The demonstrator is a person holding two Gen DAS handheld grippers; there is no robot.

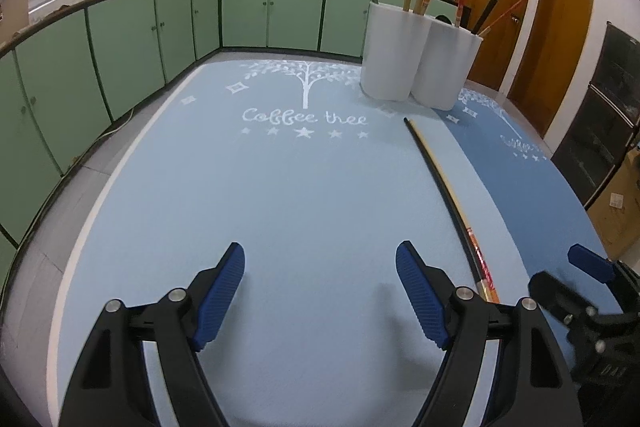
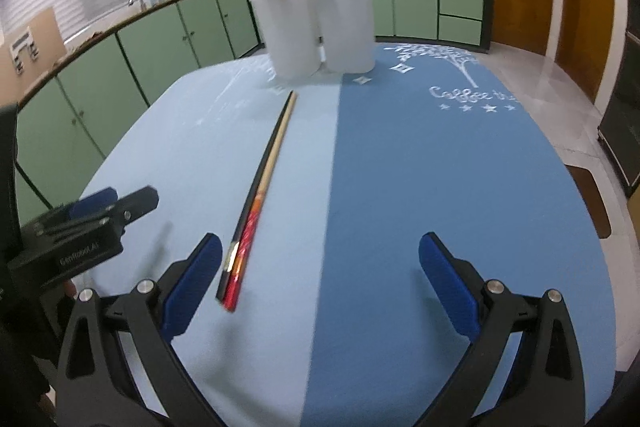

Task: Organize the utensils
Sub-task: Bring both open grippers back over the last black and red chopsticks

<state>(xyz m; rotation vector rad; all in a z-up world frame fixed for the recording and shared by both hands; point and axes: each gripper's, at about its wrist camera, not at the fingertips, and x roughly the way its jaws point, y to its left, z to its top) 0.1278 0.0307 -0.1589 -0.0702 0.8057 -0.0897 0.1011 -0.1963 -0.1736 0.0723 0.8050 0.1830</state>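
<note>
A pair of chopsticks [image 1: 444, 187], black and tan with red patterned ends, lies flat on the light blue mat [image 1: 280, 187]; it also shows in the right wrist view [image 2: 264, 183]. Two white cylindrical holders [image 1: 416, 55] stand at the far side with several chopsticks upright in them, also seen in the right wrist view [image 2: 316, 31]. My left gripper [image 1: 320, 283] is open and empty, left of the chopsticks' near end. My right gripper [image 2: 320, 283] is open and empty, its left finger [image 2: 192, 287] beside the chopsticks' red end. The right gripper shows in the left wrist view [image 1: 580, 291].
A darker blue mat [image 2: 440, 187] lies to the right of the light one. Green kitchen cabinets [image 1: 120, 39] run around the back and left. Wooden doors [image 1: 532, 27] stand at the right. The left gripper appears at the left of the right wrist view [image 2: 80, 223].
</note>
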